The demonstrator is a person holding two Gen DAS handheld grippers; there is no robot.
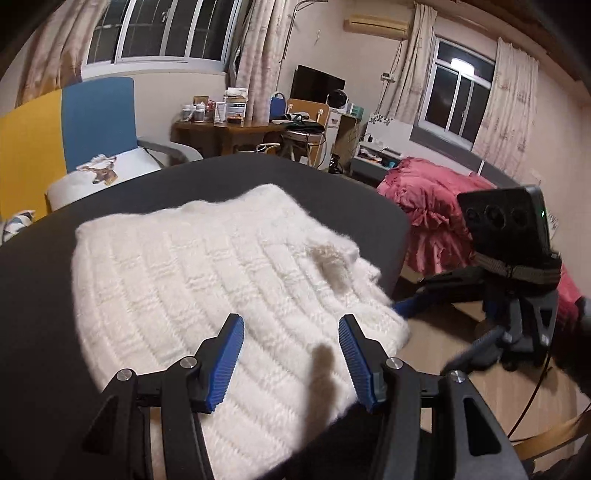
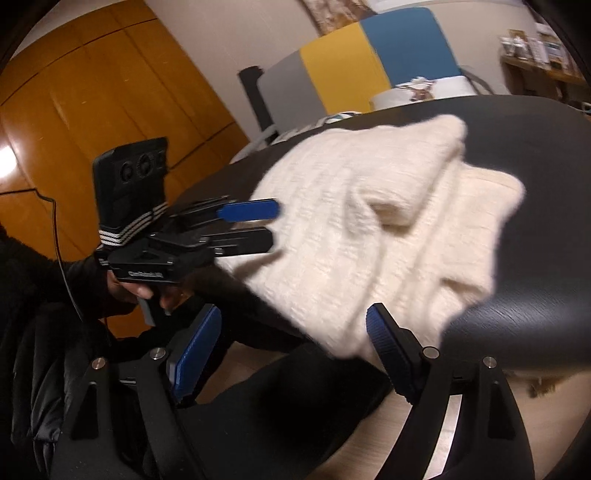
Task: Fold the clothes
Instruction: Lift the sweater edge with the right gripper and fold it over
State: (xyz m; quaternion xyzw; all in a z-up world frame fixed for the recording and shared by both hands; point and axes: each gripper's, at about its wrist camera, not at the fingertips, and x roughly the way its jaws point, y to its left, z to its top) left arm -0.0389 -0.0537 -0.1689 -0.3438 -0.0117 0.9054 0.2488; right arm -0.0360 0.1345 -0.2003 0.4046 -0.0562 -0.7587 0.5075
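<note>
Nearest, left gripper [image 1: 291, 354] spread wide over the near edge of the white knit sweater [image 1: 207, 273], gripping nothing; right gripper [image 2: 293, 354] likewise wide apart and empty at the sweater's overhanging corner; beyond, sweater folded on the black table [image 1: 332, 181]; farther off, blue chair [image 1: 99, 118], pink bedding [image 1: 428, 206].

Curtained windows [image 1: 166, 33] show dark outside; a cluttered wooden desk [image 1: 229, 129] stands below, a pink-covered bed [image 1: 436, 206] at right, orange wardrobe doors [image 2: 92, 92] behind.
</note>
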